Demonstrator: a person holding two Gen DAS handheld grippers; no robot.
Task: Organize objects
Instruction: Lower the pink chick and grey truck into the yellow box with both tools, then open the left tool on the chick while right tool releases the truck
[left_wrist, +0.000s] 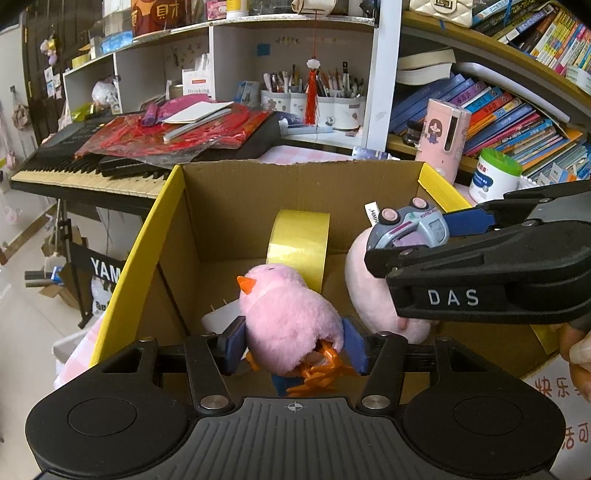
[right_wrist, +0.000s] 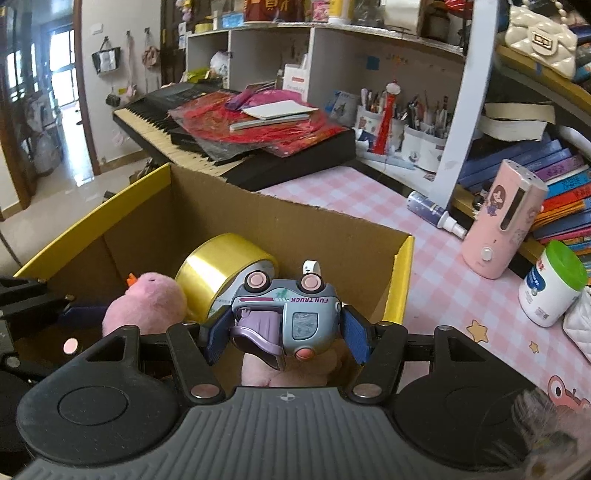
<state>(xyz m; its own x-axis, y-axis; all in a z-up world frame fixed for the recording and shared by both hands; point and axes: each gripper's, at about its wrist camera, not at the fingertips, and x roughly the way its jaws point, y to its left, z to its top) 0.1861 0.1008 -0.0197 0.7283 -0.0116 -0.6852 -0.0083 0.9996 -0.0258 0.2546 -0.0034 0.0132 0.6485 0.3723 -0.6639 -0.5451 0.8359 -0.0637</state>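
My left gripper (left_wrist: 293, 345) is shut on a pink plush chick (left_wrist: 290, 319) with orange beak and feet, held over the open cardboard box (left_wrist: 295, 184). My right gripper (right_wrist: 284, 338) is shut on a grey-blue toy truck (right_wrist: 286, 310) with pink wheels, held over the same box; the truck also shows in the left wrist view (left_wrist: 410, 229). Inside the box stand a roll of yellow tape (left_wrist: 299, 247) and a pale pink plush (left_wrist: 380, 291), which lies under the truck. The tape (right_wrist: 221, 269) and chick (right_wrist: 146, 299) also show in the right wrist view.
The box has yellow flaps (right_wrist: 400, 277) and sits on a pink checked tablecloth (right_wrist: 443, 266). A pink humidifier (right_wrist: 502, 221), a green-lidded jar (right_wrist: 554, 284) and a spray bottle (right_wrist: 432, 212) stand to its right. A keyboard (right_wrist: 177, 133) with red bags lies behind, and bookshelves (left_wrist: 517, 110) stand beyond it.
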